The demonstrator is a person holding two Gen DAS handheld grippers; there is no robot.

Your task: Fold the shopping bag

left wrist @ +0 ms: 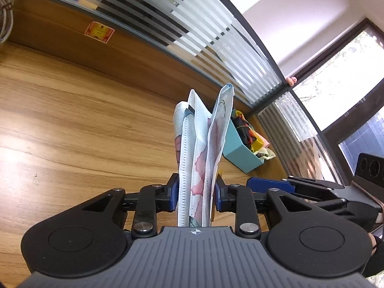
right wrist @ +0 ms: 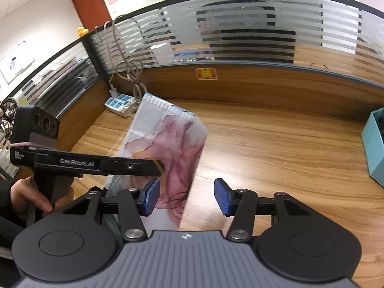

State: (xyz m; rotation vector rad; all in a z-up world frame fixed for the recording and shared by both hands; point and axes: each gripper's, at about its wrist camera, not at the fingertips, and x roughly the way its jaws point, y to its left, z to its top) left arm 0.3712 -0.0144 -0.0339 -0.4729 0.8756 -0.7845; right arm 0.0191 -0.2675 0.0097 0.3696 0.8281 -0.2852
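Observation:
The folded shopping bag (left wrist: pixel 199 158), white fabric with pink and blue print, stands up between the blue pads of my left gripper (left wrist: pixel 195 192), which is shut on its layers. In the right wrist view the same bag (right wrist: pixel 172 139) hangs tilted above the wooden desk, with a black finger of the left gripper (right wrist: pixel 144 165) laid across it. My right gripper (right wrist: pixel 187 196) is open. The bag's lower edge lies by its left pad and neither pad presses on it. One blue-padded finger of the right gripper (left wrist: pixel 268 184) shows to the right of the bag.
A teal box (left wrist: pixel 240 153) with colourful cloth in it stands on the wooden desk (right wrist: pixel 276 148) at the right (right wrist: pixel 374 144). A white power strip (right wrist: pixel 120 104) and looped cable (right wrist: pixel 129 69) sit at the back left by the striped glass partition (right wrist: pixel 252 31). A person's hand (right wrist: pixel 28 196) holds the left gripper's handle.

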